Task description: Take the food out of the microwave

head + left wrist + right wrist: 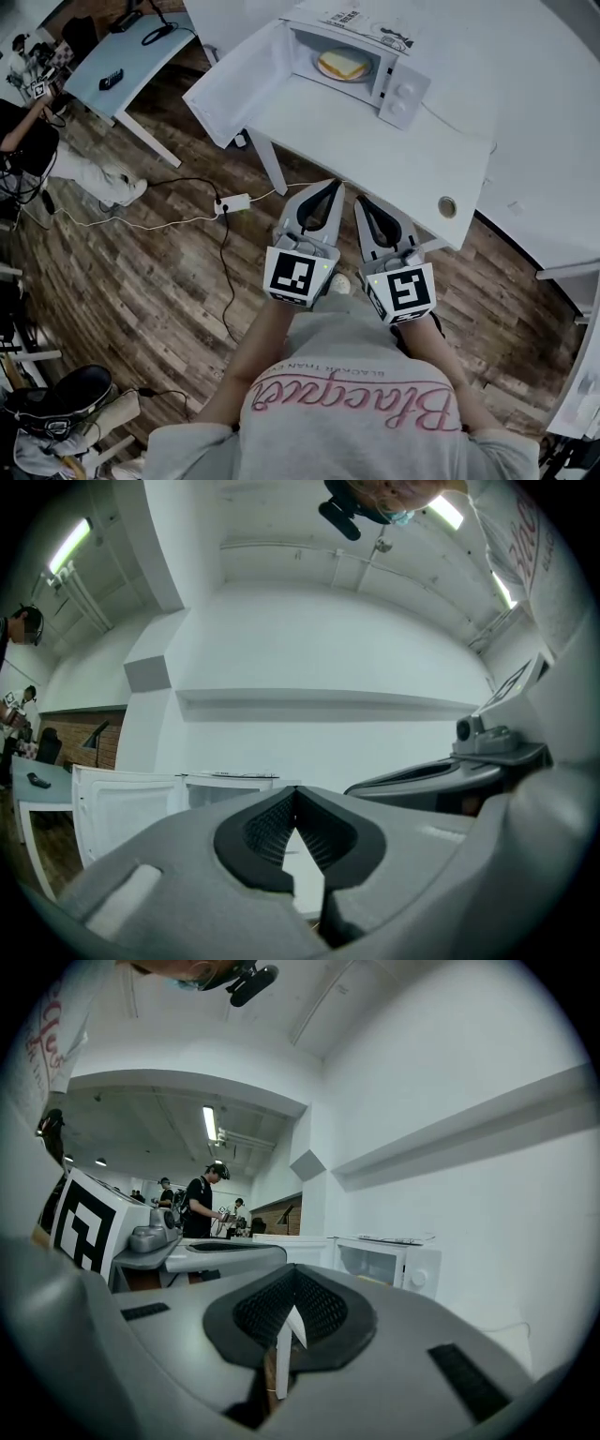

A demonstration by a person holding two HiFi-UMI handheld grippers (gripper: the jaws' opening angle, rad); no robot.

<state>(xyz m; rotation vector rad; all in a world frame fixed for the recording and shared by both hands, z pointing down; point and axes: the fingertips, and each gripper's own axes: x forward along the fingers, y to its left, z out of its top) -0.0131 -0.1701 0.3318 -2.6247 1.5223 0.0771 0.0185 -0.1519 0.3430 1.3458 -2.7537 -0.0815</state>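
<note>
1. Food [343,64], a pale slice of toast or a sandwich, lies flat on a plate [347,80] inside the cavity of the microwave [401,92].
2. The microwave stands at the far end of the white table [375,169]. Its door [234,94] is swung fully open to the microwave's left.
3. I read the step in hand as the approach. The left gripper [332,186] and right gripper [362,201] sit side by side, well short of the microwave and in front of the near table edge.
4. Both sets of jaws are pressed together with nothing between them, as each gripper view confirms.
5. I would spread the jaws of the working gripper before it enters the cavity, not inside it, where I judge room to be tight.
6. I would enter level and square to the microwave's opening, keeping clear of the door on one side and the control panel on the other.
7. I would pinch the plate rim nearest the opening, not the food, since the slice would likely crush or slide.
8. I would draw the plate straight out, keeping it flat.
9. Orientation: the food lies broad face up. It looks nearly square, so its long axis is weak; I judge it to run across the microwave's opening, side to side. Which edge faces outward I cannot tell.
</note>
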